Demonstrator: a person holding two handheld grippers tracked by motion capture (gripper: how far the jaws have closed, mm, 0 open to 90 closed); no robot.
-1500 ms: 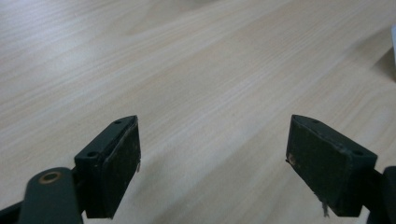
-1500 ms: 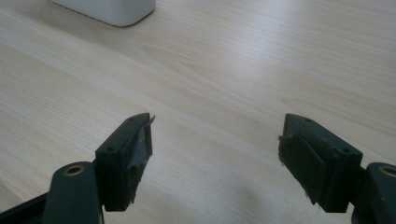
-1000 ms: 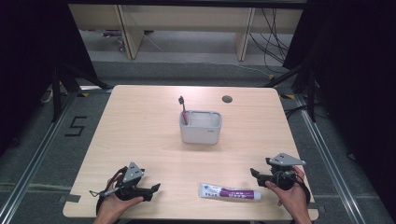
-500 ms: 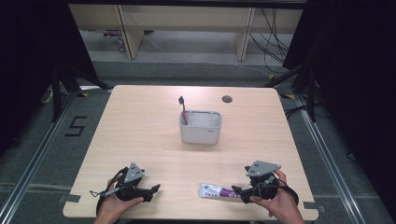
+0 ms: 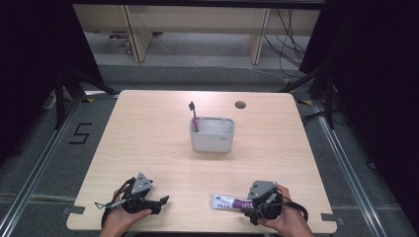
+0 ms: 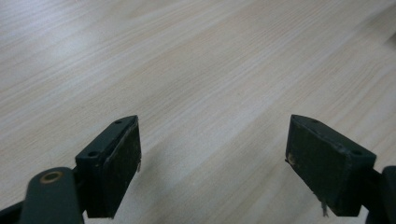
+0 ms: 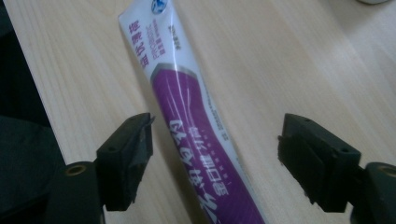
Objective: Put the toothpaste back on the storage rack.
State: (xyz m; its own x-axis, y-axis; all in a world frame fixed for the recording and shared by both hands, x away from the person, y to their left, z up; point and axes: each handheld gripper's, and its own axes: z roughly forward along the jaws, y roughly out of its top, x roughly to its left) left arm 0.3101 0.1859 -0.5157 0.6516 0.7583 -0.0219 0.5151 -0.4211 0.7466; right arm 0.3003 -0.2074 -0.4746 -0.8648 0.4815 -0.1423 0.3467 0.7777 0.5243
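We're straddling the purple-and-white plastic toothpaste tube (image 7: 196, 135) with our right claw (image 7: 215, 158). Its jaws, spread but just closing, aren't pinching yet. The tube's lying flat on the counter (image 5: 163, 148), running lengthwise between them.

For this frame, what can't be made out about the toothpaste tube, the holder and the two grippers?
- toothpaste tube: its cap end runs off the bottom edge of the right gripper view; in the high view the right gripper covers it.
- print on the tube: blurred, unreadable.
- grey holder: its inside is too small in the high view to tell what else it holds beside the toothbrush.
- left gripper: open over bare table.
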